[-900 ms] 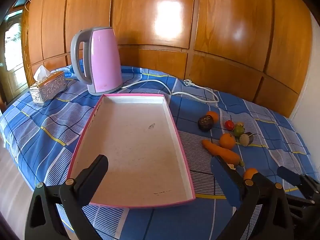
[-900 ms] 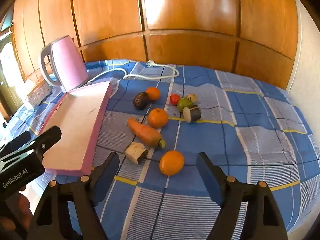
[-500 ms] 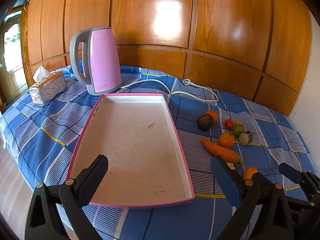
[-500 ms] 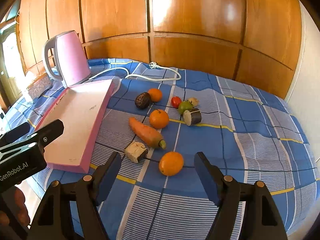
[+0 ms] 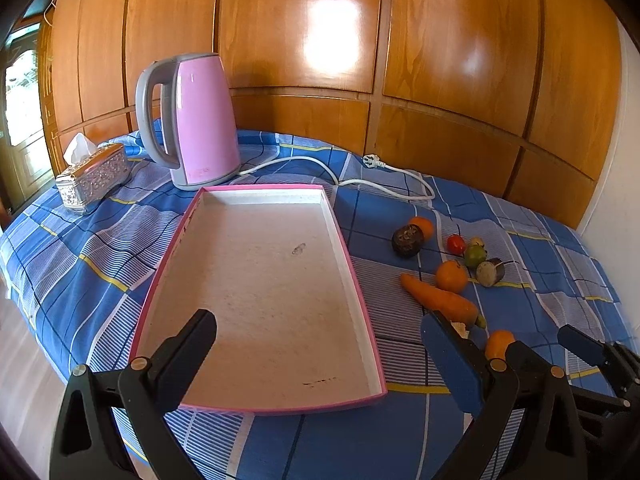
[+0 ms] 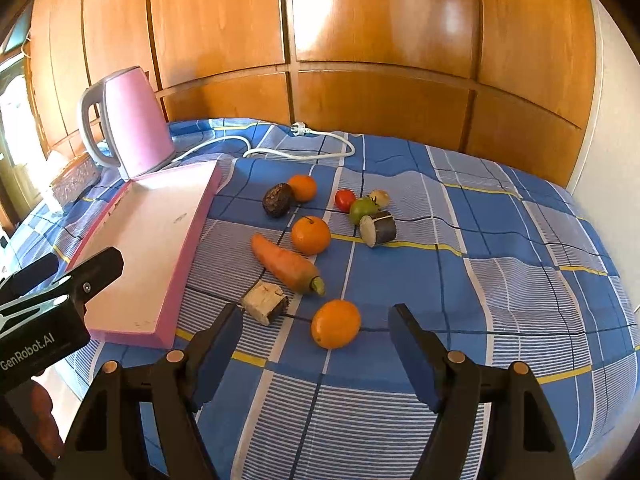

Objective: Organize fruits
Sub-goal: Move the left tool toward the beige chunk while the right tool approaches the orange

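A pink-rimmed white tray point(image 5: 360, 292) point(image 6: 192, 248) lies on the blue checked cloth, nothing in it. Right of it lie several fruits and vegetables: a near orange point(image 6: 335, 323) point(image 5: 497, 342), a carrot point(image 6: 286, 264) point(image 5: 440, 300), a middle orange point(image 6: 310, 235), a far orange point(image 6: 303, 187), a dark avocado point(image 6: 276, 200) point(image 5: 407, 241), a red tomato point(image 6: 344, 199), a green fruit point(image 6: 362, 209) and two cut pieces point(image 6: 266, 302) point(image 6: 378, 229). My left gripper point(image 5: 320, 340) is open over the tray's near end. My right gripper point(image 6: 316, 332) is open, just short of the near orange.
A pink kettle point(image 5: 190, 120) stands behind the tray, its white cord point(image 5: 340, 172) trailing across the cloth. A silver tissue box point(image 5: 92, 178) sits far left. Wooden panels back the table; the table edge runs close on the near and left sides.
Both grippers have drawn slightly nearer to the table; the right gripper is now closer to the near orange. Nothing on the table has moved.
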Demonstrator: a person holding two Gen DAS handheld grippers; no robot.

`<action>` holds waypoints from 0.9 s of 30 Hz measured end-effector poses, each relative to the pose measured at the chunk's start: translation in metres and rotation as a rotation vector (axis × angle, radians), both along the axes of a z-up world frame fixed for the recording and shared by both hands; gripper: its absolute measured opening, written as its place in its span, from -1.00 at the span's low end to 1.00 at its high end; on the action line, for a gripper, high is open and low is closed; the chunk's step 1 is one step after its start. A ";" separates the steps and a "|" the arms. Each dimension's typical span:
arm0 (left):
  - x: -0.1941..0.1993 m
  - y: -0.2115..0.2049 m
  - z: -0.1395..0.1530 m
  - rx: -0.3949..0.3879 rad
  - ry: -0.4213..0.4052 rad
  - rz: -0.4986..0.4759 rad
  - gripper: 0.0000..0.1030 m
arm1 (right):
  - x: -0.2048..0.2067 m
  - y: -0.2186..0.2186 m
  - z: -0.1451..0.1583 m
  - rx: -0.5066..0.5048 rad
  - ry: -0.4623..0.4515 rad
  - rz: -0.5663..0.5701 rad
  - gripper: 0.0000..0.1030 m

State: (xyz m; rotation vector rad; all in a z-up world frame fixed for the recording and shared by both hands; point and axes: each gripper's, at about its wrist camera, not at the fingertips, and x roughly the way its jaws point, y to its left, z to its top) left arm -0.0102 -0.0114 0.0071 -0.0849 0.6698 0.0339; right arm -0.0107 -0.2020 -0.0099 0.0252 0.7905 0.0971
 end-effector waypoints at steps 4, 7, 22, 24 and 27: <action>0.001 -0.001 -0.001 0.003 0.005 -0.007 0.99 | 0.001 -0.002 -0.002 0.006 0.001 -0.009 0.49; 0.002 -0.003 -0.002 0.005 0.011 -0.014 0.99 | 0.003 -0.006 -0.004 0.011 0.014 -0.020 0.49; 0.006 -0.014 -0.012 -0.005 0.053 -0.073 0.99 | 0.009 -0.030 -0.024 0.078 0.052 -0.064 0.49; 0.008 -0.016 -0.013 -0.005 0.057 -0.085 0.99 | 0.011 -0.033 -0.026 0.085 0.057 -0.073 0.46; 0.010 -0.020 -0.015 0.002 0.067 -0.104 0.99 | 0.017 -0.034 -0.030 0.083 0.057 -0.072 0.43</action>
